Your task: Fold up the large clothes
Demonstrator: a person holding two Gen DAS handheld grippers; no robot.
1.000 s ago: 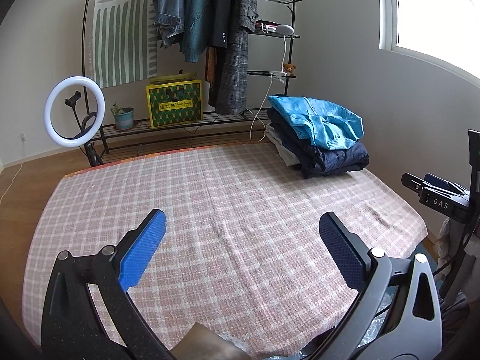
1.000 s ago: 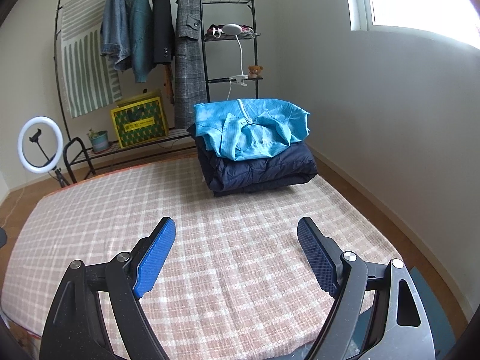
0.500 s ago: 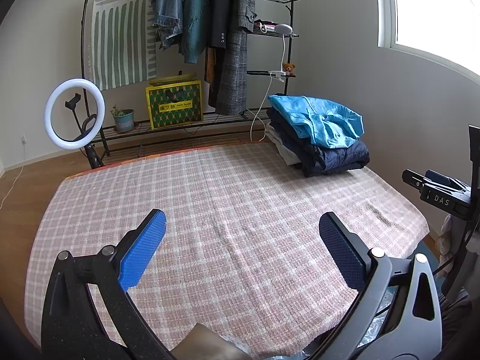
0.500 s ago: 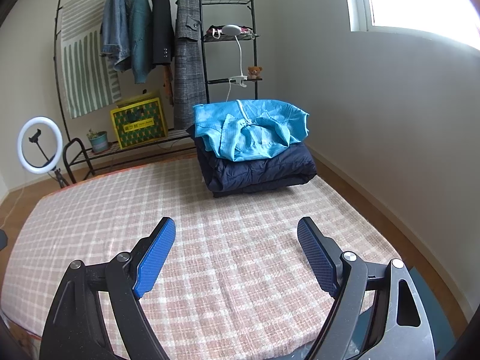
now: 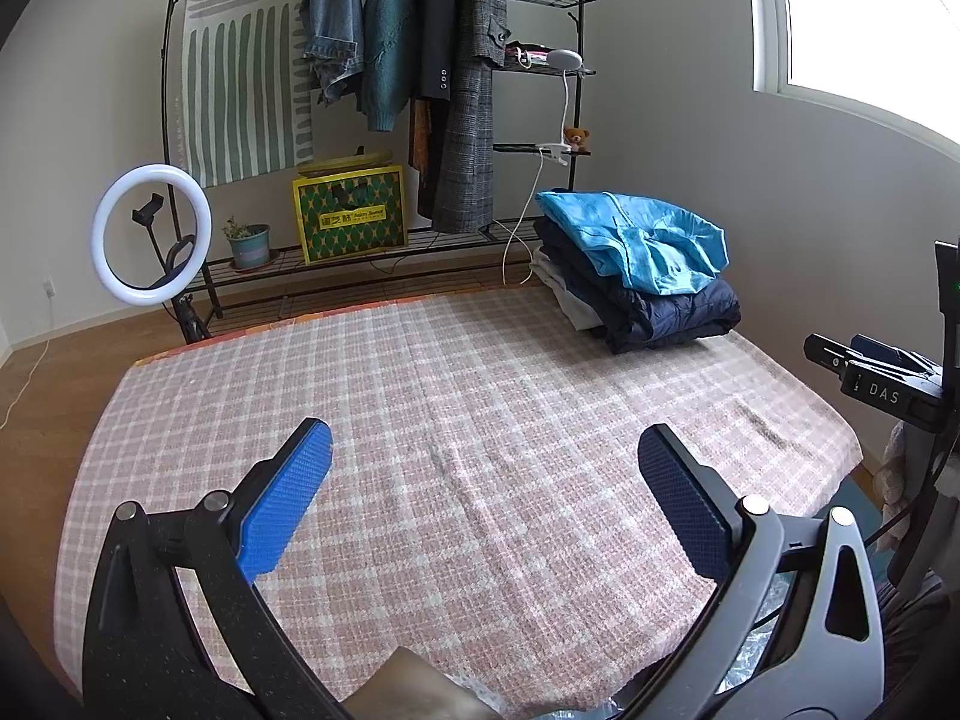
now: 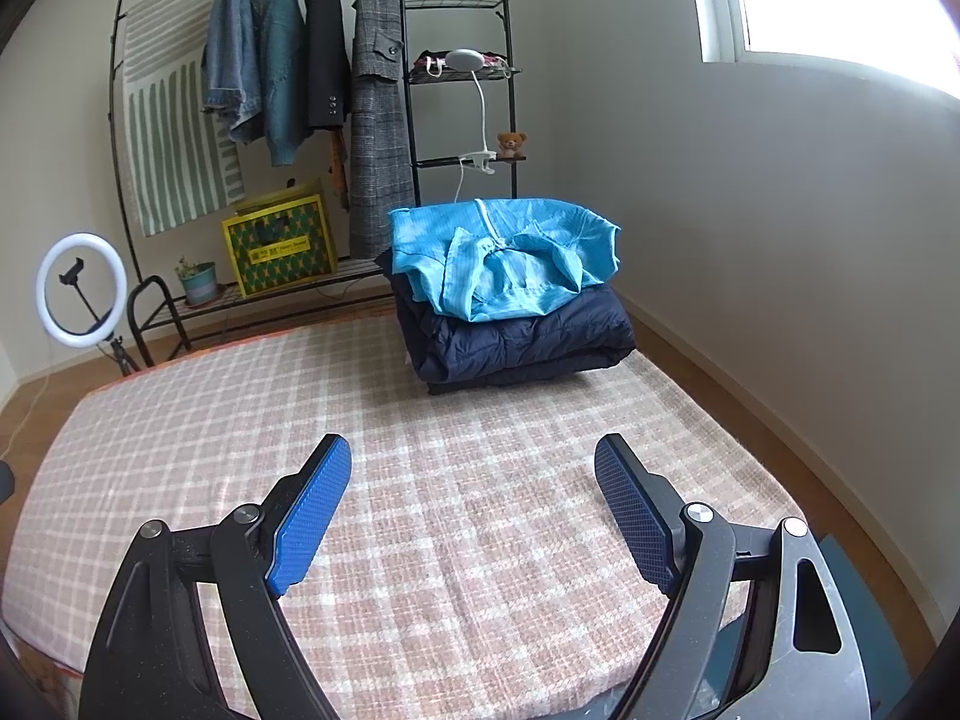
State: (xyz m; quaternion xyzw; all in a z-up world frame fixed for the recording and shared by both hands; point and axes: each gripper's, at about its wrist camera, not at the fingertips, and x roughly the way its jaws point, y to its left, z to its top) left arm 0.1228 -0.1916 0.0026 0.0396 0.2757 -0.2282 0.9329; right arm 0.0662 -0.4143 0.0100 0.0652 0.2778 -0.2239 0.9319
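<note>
**Both grippers empty above the bed, folded pile at the far right corner**

Starting at your left: the ring light [image 5: 151, 234] stands on the floor beyond the bed's far left corner, well apart from anything you need. Your left gripper [image 5: 485, 489] hovers over the near half of the checked bedspread [image 5: 456, 396] with its fingers spread wide and nothing between them. No garment lies flat on the spread in front of it.

Moving right, your right gripper [image 6: 473, 495] is likewise wide open and empty, aimed at the stack of folded clothes [image 6: 510, 306] at the far right corner of the bed. The blue top [image 6: 501, 258] lies on the dark puffer jacket [image 6: 528, 342], with paler fabric showing under the stack in the left view.

Judging from this, folding looks finished for the pile, or a fresh garment must be fetched, perhaps from the clothes rack [image 5: 384, 48] behind the bed.

What could go wrong:
- The blue top sits loosely, its collar and edges rumpled. Brush it with an open finger and it may slide or unfold.
- Pinch only the top layer and the slippery puffer below may shift and topple the stack toward the wall.
- On the far right of the left view, a clamped device [image 5: 882, 384] and its cables stand close to the bed edge. A wide swing could snag them.
</note>
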